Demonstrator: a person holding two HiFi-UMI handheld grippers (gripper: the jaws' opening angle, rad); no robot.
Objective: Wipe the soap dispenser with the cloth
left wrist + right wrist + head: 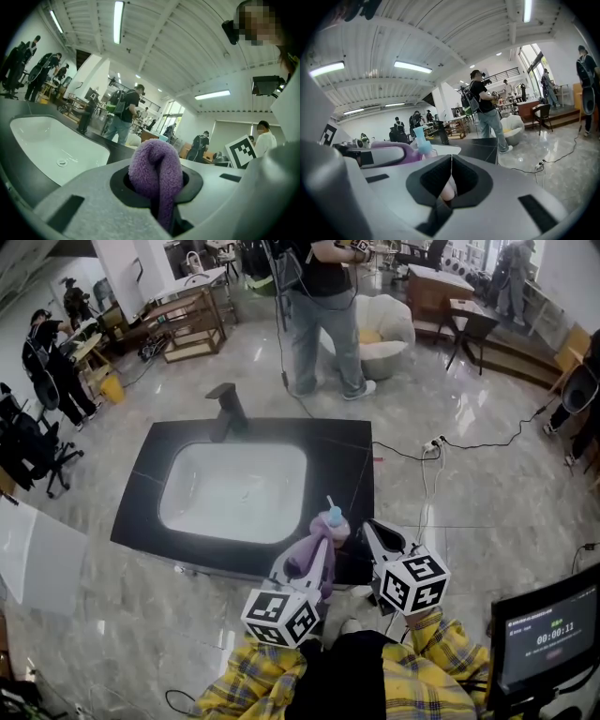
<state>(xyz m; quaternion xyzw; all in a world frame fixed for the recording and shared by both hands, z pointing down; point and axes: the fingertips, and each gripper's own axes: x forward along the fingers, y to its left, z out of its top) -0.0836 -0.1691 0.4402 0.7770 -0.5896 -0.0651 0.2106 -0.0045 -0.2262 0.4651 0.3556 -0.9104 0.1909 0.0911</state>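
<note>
Floor (469, 502): grey polished stone tiles in a large open hall with strip lights on a ribbed white ceiling.

Landmark: the black counter (352, 460), which stands low on the floor with a white basin (234, 488) sunk in its middle. A black faucet (228, 409) stands on the counter's far edge.

Beyond the counter a person in grey trousers (323, 324) stands close to its far side, with a white armchair (389, 329) just right of that person. More people, tables and wooden frames fill the hall further beyond the counter. Right of the counter a power strip (433, 443) and its cables lie on the floor. A dark screen with a timer (548, 634) sits right of the counter on the near side, cut off by the picture's edge.

Soap dispenser (334, 519): upright on the counter's near right corner, right of the basin, blue pump top up.

Left gripper (322, 549): jaws clamped on a purple cloth (157, 168), which bulges out in a folded loop. The cloth sits just left of the dispenser and hides its lower part in the head view; whether it touches, I cannot tell.

Right gripper (370, 531): jaws closed together, tip just right of the dispenser. Something pale shows through the notch behind its jaws; not identifiable.
</note>
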